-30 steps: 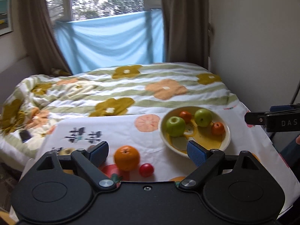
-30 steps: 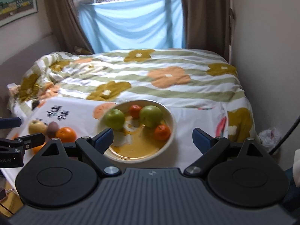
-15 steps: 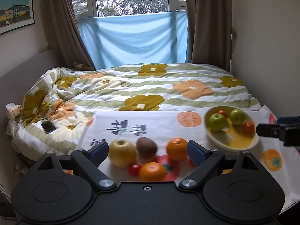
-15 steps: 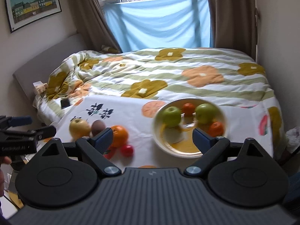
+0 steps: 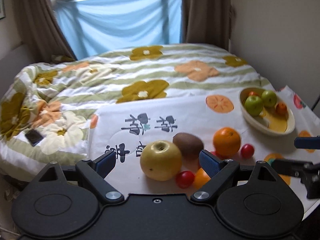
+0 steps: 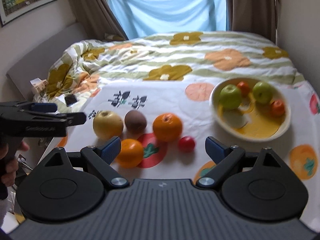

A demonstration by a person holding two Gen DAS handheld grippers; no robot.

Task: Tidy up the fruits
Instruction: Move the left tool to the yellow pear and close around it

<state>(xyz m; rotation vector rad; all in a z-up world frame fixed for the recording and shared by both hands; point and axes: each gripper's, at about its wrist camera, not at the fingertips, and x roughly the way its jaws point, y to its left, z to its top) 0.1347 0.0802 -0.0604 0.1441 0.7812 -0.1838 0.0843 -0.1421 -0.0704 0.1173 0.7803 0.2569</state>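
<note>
Lying loose on a white printed cloth (image 6: 200,116) over the bed, the fruits sit just ahead of both tongs. A yellow apple (image 5: 161,161) rests between the wide-open fingers of the left tongs (image 5: 157,161), untouched; a kiwi (image 5: 188,144) sits just beyond it, and a large orange (image 5: 226,141) ahead to the right. A red tomato (image 5: 185,179) and a second orange (image 5: 201,178) lie near the right finger, which partly hides that orange. The right tongs (image 6: 163,147), also spread wide and empty, hover over the same cluster, with another small tomato (image 6: 186,144) between the fingers. Farther right, a cream bowl (image 6: 220,120) holds two green apples (image 6: 230,97) and small orange fruits. Dark brush-style characters (image 6: 128,99) are printed on the cloth, blurred and unreadable. Lettering on the left tongs' side is too smeared to read.
</note>
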